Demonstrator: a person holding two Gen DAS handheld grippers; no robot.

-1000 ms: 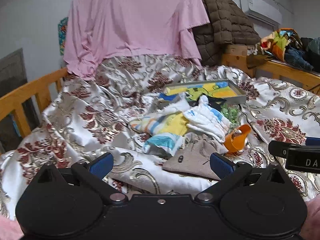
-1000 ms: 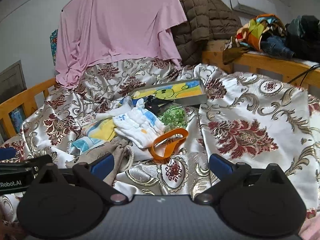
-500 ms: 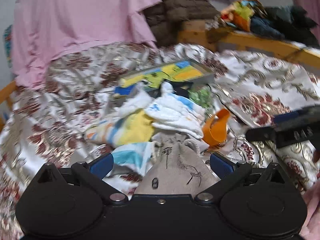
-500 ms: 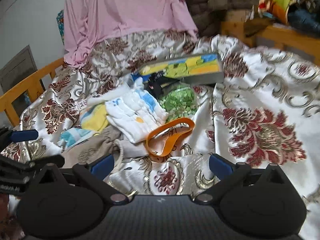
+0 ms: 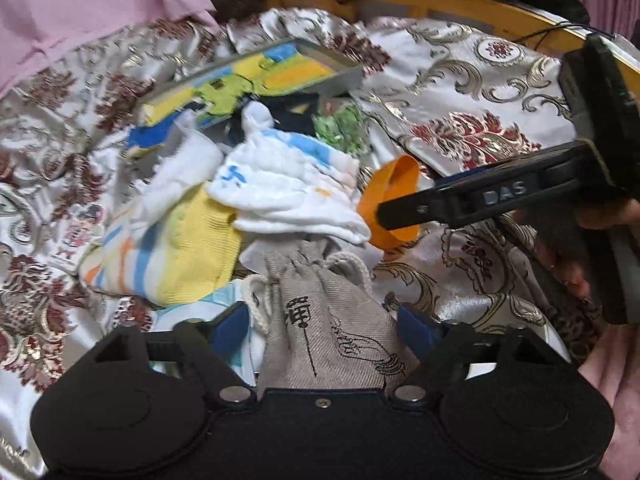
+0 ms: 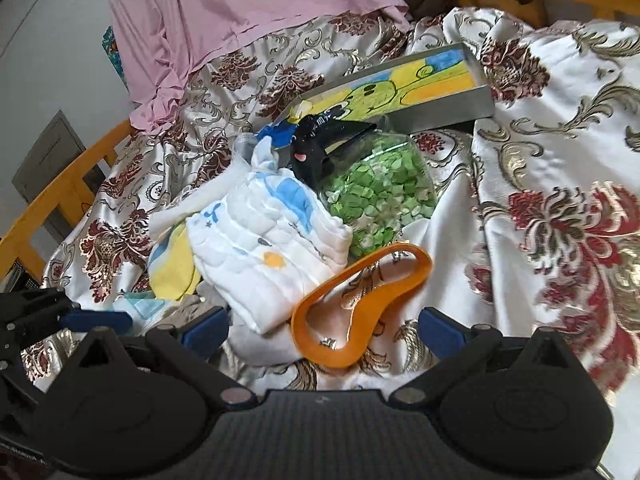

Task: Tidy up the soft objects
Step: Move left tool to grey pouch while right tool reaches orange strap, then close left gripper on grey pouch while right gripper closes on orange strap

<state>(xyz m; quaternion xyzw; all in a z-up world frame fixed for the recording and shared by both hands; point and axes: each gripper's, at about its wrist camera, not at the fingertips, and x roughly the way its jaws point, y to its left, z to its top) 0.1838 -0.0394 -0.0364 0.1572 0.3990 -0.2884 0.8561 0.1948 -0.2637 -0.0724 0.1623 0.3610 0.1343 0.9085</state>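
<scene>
The near end of the grey linen drawstring pouch [image 5: 328,332] with black ink drawings disappears under the body of the left gripper [image 5: 322,330], so its bottom cannot be seen. A folded white quilted cloth [image 6: 264,248] with blue patches covers most of the yellow striped towel [image 6: 174,268] and the near left side of the clear bag of green pieces [image 6: 380,196]. The pale pink draped garment [image 6: 240,12] is cut off by the far edge.

Drawstring pouch [image 5: 320,320] nearest, folded cloth [image 5: 288,188] behind (ring [image 5: 394,200] to its right)
</scene>
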